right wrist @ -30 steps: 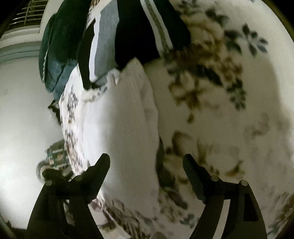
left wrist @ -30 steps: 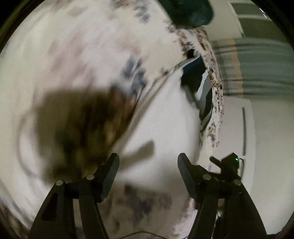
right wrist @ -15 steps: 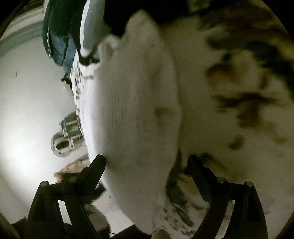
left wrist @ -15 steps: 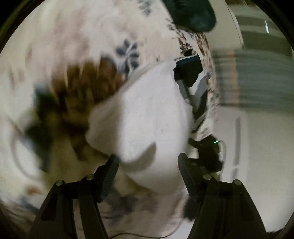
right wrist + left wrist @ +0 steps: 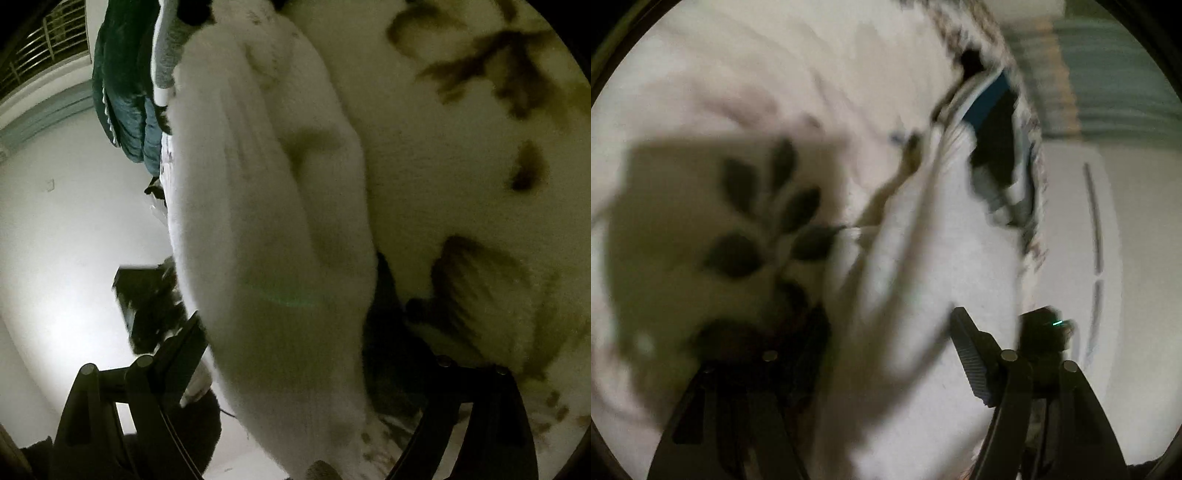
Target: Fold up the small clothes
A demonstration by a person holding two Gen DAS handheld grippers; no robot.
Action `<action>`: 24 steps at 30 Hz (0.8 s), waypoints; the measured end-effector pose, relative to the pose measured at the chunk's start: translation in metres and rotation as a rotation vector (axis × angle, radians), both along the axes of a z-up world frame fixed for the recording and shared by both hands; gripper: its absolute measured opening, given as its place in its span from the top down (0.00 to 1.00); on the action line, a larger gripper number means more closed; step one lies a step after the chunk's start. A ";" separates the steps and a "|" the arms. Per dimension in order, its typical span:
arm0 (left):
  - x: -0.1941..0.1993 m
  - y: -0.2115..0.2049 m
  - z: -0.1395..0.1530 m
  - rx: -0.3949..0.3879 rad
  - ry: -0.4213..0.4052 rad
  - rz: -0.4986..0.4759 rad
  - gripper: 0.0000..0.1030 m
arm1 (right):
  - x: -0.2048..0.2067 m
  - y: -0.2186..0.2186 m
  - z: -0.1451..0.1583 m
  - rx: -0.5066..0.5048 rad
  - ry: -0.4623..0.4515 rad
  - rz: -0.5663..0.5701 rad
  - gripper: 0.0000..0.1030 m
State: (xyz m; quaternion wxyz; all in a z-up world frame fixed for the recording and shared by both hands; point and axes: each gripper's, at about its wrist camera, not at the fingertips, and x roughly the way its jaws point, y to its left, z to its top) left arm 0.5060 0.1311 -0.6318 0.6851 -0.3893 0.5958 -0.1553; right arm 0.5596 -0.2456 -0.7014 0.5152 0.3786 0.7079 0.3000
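Honestly this looks like early days. The white knit garment [image 5: 266, 229] lies along the edge of the floral bedspread [image 5: 461, 155], bunched rather than folded as far as I can tell. Both left tongs [image 5: 882, 354] and right tongs [image 5: 295, 354] are spread wide with the knit between their fingers, neither clamped yet. A dark striped piece [image 5: 993, 147] waits further along the bed, so most folding remains.

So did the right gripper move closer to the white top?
Yes. The right gripper has come in toward the white top, which now fills the gap between its open fingers; the dark clothes pile slid up toward the frame's top.
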 end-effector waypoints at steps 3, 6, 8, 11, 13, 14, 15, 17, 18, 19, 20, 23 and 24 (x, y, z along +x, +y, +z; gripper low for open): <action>0.010 -0.003 -0.004 -0.026 -0.013 -0.003 0.33 | -0.003 0.003 -0.003 0.001 -0.005 -0.011 0.05; 0.010 -0.008 0.007 -0.003 -0.064 -0.006 0.41 | -0.005 0.006 -0.003 -0.010 -0.010 -0.018 0.05; 0.007 -0.014 0.013 -0.003 -0.092 -0.012 0.71 | -0.007 0.006 -0.002 -0.024 -0.015 -0.037 0.06; 0.004 -0.017 0.026 0.017 -0.127 0.011 0.73 | -0.010 0.016 0.006 -0.048 -0.051 -0.065 0.41; 0.001 -0.019 0.037 0.008 -0.147 0.031 0.74 | -0.015 0.017 0.016 -0.067 -0.079 -0.104 0.54; 0.001 -0.021 0.043 0.013 -0.156 0.028 0.74 | -0.018 0.017 0.023 -0.082 -0.095 -0.114 0.55; 0.000 -0.024 0.053 0.028 -0.171 0.019 0.74 | -0.023 0.016 0.032 -0.099 -0.116 -0.119 0.57; 0.002 -0.026 0.068 0.031 -0.194 0.006 0.74 | -0.030 0.014 0.049 -0.110 -0.143 -0.134 0.58; 0.002 -0.028 0.076 0.029 -0.202 0.002 0.74 | -0.035 0.009 0.058 -0.112 -0.159 -0.141 0.58; 0.004 -0.029 0.088 0.031 -0.218 -0.010 0.74 | -0.037 0.006 0.069 -0.113 -0.175 -0.151 0.59; 0.006 -0.032 0.099 0.031 -0.235 -0.023 0.74 | -0.038 0.003 0.084 -0.112 -0.199 -0.159 0.59; 0.021 -0.040 0.134 0.035 -0.283 -0.053 0.74 | -0.033 -0.008 0.125 -0.105 -0.255 -0.181 0.59; 0.027 -0.044 0.145 0.035 -0.297 -0.059 0.74 | -0.026 -0.016 0.136 -0.103 -0.269 -0.188 0.59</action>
